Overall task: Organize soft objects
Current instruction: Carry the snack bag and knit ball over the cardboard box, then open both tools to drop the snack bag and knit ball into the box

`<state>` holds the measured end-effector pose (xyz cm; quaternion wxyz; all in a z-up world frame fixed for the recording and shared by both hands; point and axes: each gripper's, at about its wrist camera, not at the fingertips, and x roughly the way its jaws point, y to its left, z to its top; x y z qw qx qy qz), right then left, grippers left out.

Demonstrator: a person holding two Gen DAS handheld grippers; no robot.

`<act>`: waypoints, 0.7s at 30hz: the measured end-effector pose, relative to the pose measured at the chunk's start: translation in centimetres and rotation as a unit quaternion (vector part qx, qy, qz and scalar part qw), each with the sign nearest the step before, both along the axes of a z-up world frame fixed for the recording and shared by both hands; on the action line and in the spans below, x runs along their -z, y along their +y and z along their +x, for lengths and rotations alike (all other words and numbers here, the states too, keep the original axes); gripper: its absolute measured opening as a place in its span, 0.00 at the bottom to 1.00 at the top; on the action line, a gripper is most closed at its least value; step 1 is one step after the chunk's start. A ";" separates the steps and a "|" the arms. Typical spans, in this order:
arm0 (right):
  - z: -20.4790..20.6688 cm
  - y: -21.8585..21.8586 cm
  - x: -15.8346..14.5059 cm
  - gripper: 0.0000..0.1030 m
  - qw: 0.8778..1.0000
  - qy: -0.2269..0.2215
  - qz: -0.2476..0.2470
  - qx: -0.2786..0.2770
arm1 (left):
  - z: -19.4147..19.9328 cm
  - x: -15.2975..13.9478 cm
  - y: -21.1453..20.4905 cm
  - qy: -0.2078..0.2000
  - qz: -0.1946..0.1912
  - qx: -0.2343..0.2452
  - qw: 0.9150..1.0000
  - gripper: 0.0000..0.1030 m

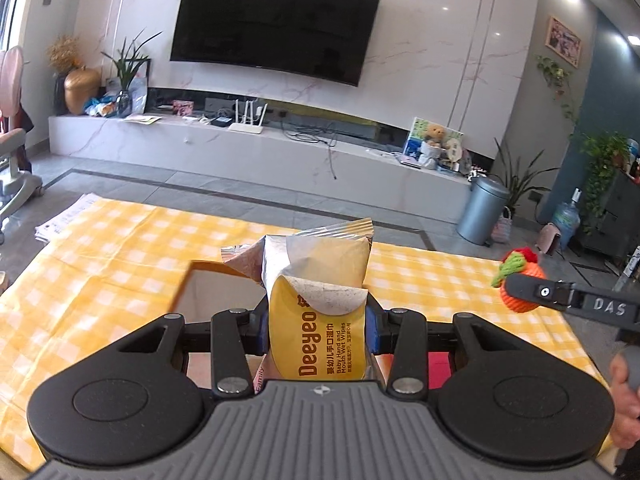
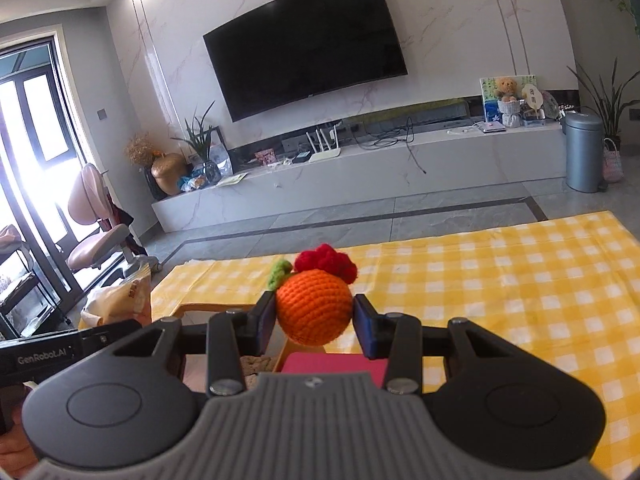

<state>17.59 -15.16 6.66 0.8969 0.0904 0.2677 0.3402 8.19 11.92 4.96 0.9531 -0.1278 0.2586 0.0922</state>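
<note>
My left gripper (image 1: 318,330) is shut on a yellow pack of baby wet wipes (image 1: 320,300), held upright above the yellow checked tablecloth (image 1: 120,248). Just below and to its left is the open top of a wooden box (image 1: 212,280). My right gripper (image 2: 316,322) is shut on an orange crocheted ball (image 2: 314,306) with a red tuft and a green leaf, lifted over the cloth (image 2: 520,280). That ball (image 1: 520,284) and the right gripper show at the right edge of the left wrist view. The wipes pack (image 2: 120,296) and left gripper show at the left of the right wrist view.
Under the right gripper lie a pink flat item (image 2: 332,364) and the box's compartments (image 2: 256,364). Papers (image 1: 64,220) lie at the table's far left corner. Beyond the table are a tiled floor, a TV bench (image 1: 240,140), a grey bin (image 1: 482,212) and a pink chair (image 2: 96,240).
</note>
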 end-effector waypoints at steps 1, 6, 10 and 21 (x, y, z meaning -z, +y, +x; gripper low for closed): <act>0.2 0.6 0.0 0.40 1.000 0.001 -0.003 -0.003 | 0.0 0.3 0.8 0.001 -0.004 -0.006 1.000 0.46; 0.4 4.9 0.7 0.40 0.999 0.005 -0.038 -0.026 | 0.0 1.8 4.0 0.021 -0.037 -0.028 0.999 0.46; 0.7 8.6 1.6 0.40 0.995 0.002 -0.085 -0.049 | -0.5 2.3 6.0 0.029 -0.058 -0.034 0.997 0.46; 2.8 13.4 4.1 0.47 0.979 -0.019 -0.196 -0.056 | -0.9 2.6 8.1 0.031 -0.092 -0.037 0.995 0.47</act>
